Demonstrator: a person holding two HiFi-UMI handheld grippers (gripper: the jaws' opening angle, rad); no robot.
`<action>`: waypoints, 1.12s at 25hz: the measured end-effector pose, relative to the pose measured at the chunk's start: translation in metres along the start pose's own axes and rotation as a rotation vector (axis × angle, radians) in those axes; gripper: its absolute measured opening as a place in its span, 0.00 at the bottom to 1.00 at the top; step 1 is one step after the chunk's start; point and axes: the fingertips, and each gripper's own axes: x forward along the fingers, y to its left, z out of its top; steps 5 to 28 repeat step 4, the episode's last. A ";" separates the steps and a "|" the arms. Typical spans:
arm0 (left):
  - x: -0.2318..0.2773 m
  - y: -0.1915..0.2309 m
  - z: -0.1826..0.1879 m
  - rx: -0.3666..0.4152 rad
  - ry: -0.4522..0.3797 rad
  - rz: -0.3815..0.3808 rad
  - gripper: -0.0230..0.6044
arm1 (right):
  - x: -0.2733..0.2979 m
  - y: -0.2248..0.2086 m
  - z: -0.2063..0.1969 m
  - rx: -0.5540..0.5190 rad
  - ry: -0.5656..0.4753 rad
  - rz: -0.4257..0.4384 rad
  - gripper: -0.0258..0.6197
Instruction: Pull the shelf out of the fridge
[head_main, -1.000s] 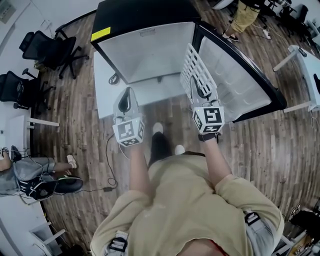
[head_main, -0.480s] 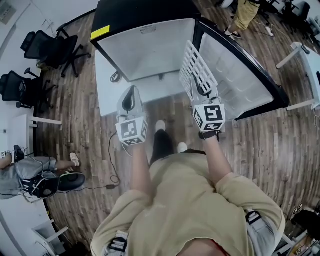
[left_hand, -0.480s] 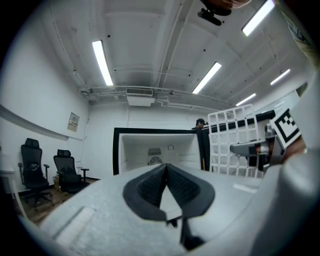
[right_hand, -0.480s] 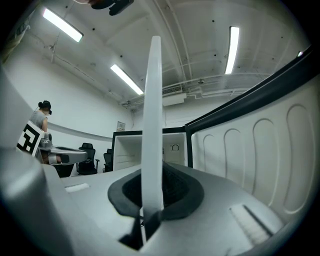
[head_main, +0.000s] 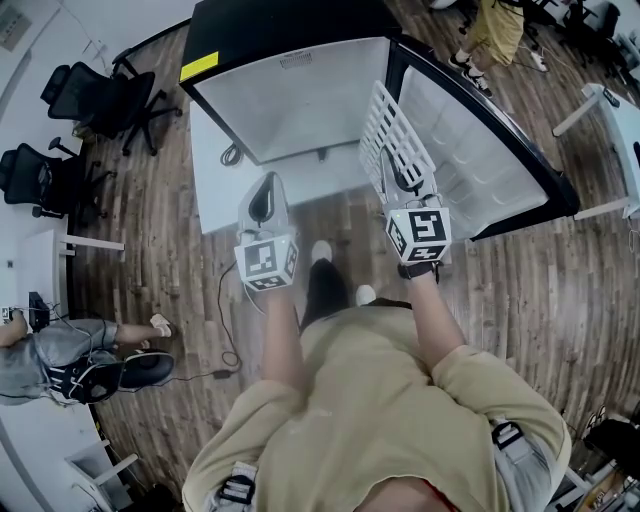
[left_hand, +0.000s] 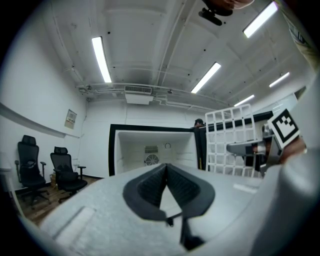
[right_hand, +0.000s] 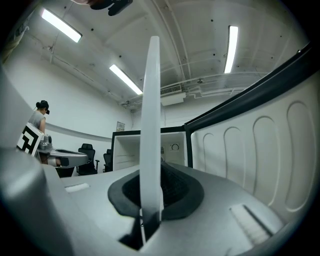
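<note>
The white wire shelf (head_main: 392, 135) is outside the fridge (head_main: 290, 95), held upright in front of the open door (head_main: 480, 150). My right gripper (head_main: 400, 183) is shut on its near edge. In the right gripper view the shelf (right_hand: 151, 125) runs edge-on straight up from between the pads of the right gripper (right_hand: 151, 202). My left gripper (head_main: 262, 200) hovers in front of the fridge's open cavity, shut with nothing in it. In the left gripper view the left gripper's (left_hand: 166, 167) pads meet at the tip, with the shelf (left_hand: 232, 142) off to the right and the fridge (left_hand: 155, 145) ahead.
Two black office chairs (head_main: 90, 100) stand at the left. A seated person (head_main: 70, 355) is at the lower left and another person (head_main: 490, 35) stands at the top right. A cable (head_main: 225, 300) trails over the wooden floor. A white desk (head_main: 610, 130) is at the right.
The left gripper has drifted a little to the right. The right gripper keeps the shelf almost still. The seated person's leg has shifted.
</note>
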 end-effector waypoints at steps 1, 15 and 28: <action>0.001 0.000 -0.001 -0.001 0.003 -0.002 0.04 | 0.001 0.001 0.000 0.002 0.001 0.002 0.08; 0.003 0.000 -0.003 -0.008 0.010 -0.010 0.04 | 0.005 0.003 -0.002 0.008 0.005 0.009 0.08; 0.003 0.000 -0.003 -0.008 0.010 -0.010 0.04 | 0.005 0.003 -0.002 0.008 0.005 0.009 0.08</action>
